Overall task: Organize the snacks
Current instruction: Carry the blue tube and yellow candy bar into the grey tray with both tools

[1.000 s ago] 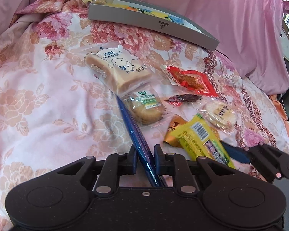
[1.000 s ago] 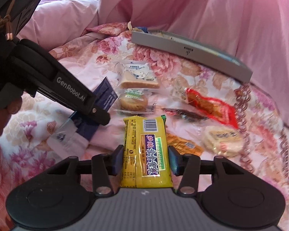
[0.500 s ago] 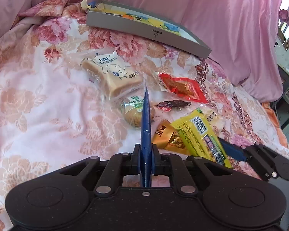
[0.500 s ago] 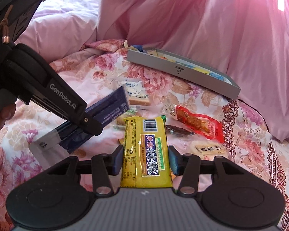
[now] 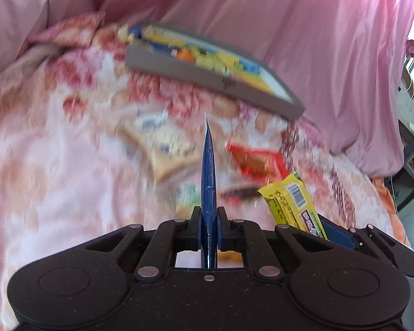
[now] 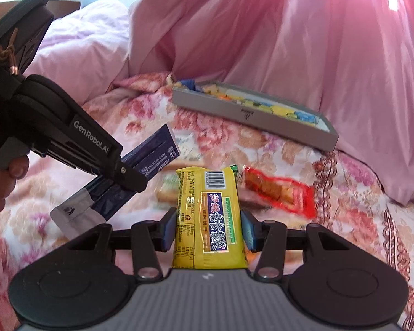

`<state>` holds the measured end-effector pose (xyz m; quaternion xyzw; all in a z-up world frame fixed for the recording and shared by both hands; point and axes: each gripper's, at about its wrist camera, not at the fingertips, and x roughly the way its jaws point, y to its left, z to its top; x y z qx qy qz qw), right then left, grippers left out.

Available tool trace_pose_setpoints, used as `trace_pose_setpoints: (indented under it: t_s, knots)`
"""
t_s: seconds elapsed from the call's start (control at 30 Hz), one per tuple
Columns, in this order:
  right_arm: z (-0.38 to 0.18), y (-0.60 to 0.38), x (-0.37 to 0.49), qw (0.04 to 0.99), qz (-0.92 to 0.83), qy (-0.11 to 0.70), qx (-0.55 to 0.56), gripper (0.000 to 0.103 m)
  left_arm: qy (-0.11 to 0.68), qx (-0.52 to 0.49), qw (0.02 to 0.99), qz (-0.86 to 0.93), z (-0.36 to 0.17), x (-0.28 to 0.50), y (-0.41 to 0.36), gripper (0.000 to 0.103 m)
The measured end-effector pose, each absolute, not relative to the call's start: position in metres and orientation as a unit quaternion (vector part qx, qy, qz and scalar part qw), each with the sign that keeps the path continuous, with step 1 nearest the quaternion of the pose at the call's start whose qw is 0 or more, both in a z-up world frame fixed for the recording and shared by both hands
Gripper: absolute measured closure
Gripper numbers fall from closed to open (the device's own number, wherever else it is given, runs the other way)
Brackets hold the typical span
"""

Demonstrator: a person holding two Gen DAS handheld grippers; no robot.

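A floral quilt (image 6: 353, 182) filled the bed, with pink bedding (image 6: 303, 44) heaped behind it from ten to two o'clock. On the quilt at twelve o'clock lay a shallow grey box (image 6: 251, 117) with colourful packets inside.

In the right wrist view the left gripper (image 6: 129, 178) reached in from nine o'clock, a person's hand (image 6: 2, 176) on its handle, its jaws pressed together on a flat dark blue packet (image 6: 154, 151) carried clear of the quilt. The left wrist view showed that packet (image 5: 208, 182) edge-on, standing up toward twelve o'clock between the pinching pads.

The right gripper (image 6: 208, 230) pinched a yellow snack bar (image 6: 207, 215) by its long sides, barcode end toward twelve o'clock, held above the quilt.

Loose on the quilt between the grippers and the box lay a red packet (image 6: 278, 193) at two o'clock of the bar, and a blurred toast packet (image 5: 162, 143) at eleven o'clock of the blue packet.
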<state>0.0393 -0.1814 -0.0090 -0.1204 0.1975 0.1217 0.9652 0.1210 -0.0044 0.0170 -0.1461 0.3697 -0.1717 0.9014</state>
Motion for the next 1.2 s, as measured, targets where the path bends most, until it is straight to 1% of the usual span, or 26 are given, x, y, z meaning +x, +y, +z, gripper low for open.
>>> trace_pose_setpoints:
  t_s: [0.33, 0.57, 0.73, 0.9, 1.2]
  knots:
    - [0.045, -0.211, 0.108, 0.971, 0.123, 0.165, -0.119, 0.051, 0.321, -0.143, 0.92, -0.175, 0.081, 0.205, -0.025, 0.093]
    - [0.073, -0.224, 0.174, 0.974, 0.115, 0.146, -0.13, 0.051, 0.292, -0.162, 0.928, -0.167, 0.108, 0.285, -0.037, 0.093]
    - [0.078, -0.231, 0.225, 0.976, 0.106, 0.146, -0.121, 0.05, 0.285, -0.164, 0.932, -0.152, 0.109, 0.336, -0.043, 0.093]
    - [0.081, -0.238, 0.276, 0.979, 0.089, 0.147, -0.106, 0.05, 0.292, -0.175, 0.93, -0.142, 0.096, 0.371, -0.042, 0.093]
    - [0.069, -0.24, 0.326, 0.978, 0.076, 0.169, -0.092, 0.05, 0.302, -0.177, 0.927, -0.137, 0.079, 0.399, -0.044, 0.093]
